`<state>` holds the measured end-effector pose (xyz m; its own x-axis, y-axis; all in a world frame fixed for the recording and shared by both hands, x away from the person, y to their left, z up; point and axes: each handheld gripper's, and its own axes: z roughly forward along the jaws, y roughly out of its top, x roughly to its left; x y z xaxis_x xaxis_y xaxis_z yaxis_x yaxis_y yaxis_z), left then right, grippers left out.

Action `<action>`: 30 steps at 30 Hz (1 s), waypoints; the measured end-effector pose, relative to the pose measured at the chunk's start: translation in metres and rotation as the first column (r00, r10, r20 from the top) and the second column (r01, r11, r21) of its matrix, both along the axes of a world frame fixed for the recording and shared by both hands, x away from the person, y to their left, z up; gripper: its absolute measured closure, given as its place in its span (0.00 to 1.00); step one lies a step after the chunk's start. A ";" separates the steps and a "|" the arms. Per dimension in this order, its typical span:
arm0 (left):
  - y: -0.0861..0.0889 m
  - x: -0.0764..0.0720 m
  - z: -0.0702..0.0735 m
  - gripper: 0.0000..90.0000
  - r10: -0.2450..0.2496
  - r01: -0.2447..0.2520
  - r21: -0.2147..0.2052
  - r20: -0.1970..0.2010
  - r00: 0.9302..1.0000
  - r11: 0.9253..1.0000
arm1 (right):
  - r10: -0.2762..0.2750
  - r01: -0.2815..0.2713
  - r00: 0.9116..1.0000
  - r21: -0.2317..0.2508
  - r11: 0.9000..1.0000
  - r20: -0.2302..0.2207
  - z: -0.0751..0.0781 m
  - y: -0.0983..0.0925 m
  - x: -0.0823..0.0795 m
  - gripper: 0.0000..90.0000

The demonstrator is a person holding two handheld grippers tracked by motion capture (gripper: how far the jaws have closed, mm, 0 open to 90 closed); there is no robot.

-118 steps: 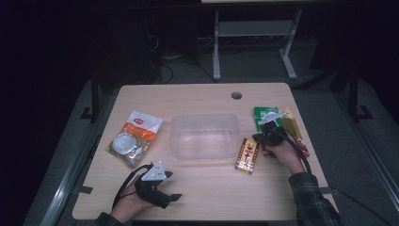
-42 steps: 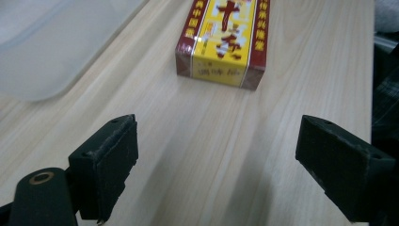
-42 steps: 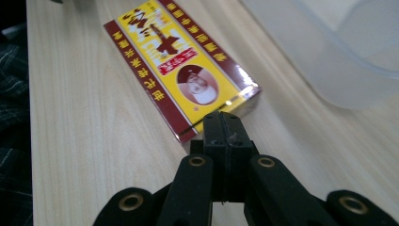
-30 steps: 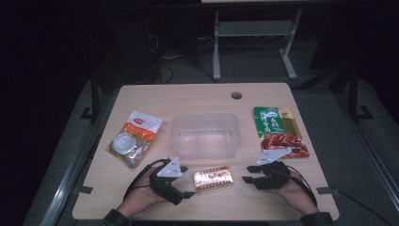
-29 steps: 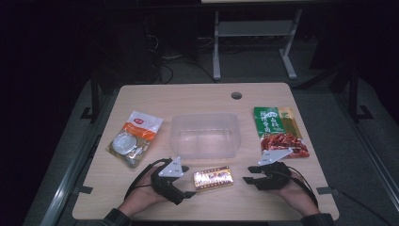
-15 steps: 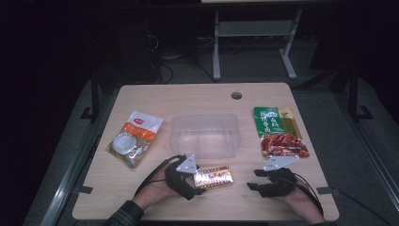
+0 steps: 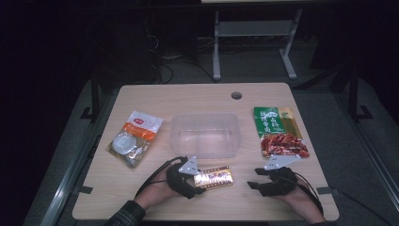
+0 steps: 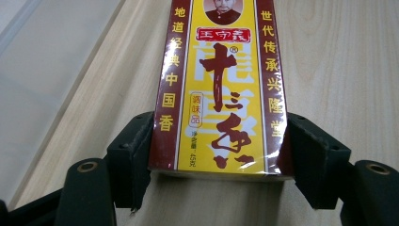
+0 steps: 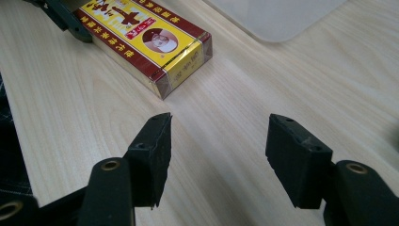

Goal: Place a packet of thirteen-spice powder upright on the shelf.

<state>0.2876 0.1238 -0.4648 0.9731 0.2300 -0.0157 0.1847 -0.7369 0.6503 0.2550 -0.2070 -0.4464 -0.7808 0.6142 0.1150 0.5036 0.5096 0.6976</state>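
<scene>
The step in hand looks like the pick-up of the yellow-and-red spice box (image 7: pixel 214 177) by the left gripper (image 7: pixel 193 181), most likely for the clear plastic tub (image 7: pixel 203 135) just beyond it; the box lies flat on the counter (image 7: pixel 188 96), on the person's side of the tub and a little apart from its near wall. In the left gripper view the box (image 8: pixel 220 89) runs straight away from the camera, its near end set between the two black pads (image 8: pixel 134 155); the jaws have just been closing and now stand against the long sides of the box, so I read it as clamped, though how firmly I cannot tell. The right gripper (image 7: pixel 256 184) rests on the counter to the right of the box, well apart from it; its own view shows the jaws apart with bare wood between them, and the far end of the box (image 9: pixel 149 41) up and to the left. Next, by my judgement: a clean lift, a short carry over the tub's near rim, then release; the grip sits at one end, so the far end may sag.
</scene>
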 end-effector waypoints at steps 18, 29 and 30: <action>0.005 0.000 0.006 0.36 -0.002 0.001 -0.040 -0.035 0.999 0.999 | 0.015 -0.015 1.000 0.014 1.000 0.012 -0.003 -0.001 0.002 0.39; 0.012 0.004 0.026 0.36 -0.002 0.000 -0.070 -0.035 0.999 0.998 | -0.026 0.025 0.998 0.011 1.000 0.058 -0.008 0.002 0.002 0.21; 0.013 0.004 0.027 0.36 -0.001 -0.002 -0.076 -0.038 0.999 0.997 | -0.026 0.025 0.998 0.011 1.000 0.058 -0.008 0.002 0.002 0.21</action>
<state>0.2915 0.1363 -0.4375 0.9713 0.2271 -0.0700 0.2105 -0.6853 0.6972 0.2569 -0.2051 -0.4546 -0.7705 0.6328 0.0766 0.4747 0.4896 0.7314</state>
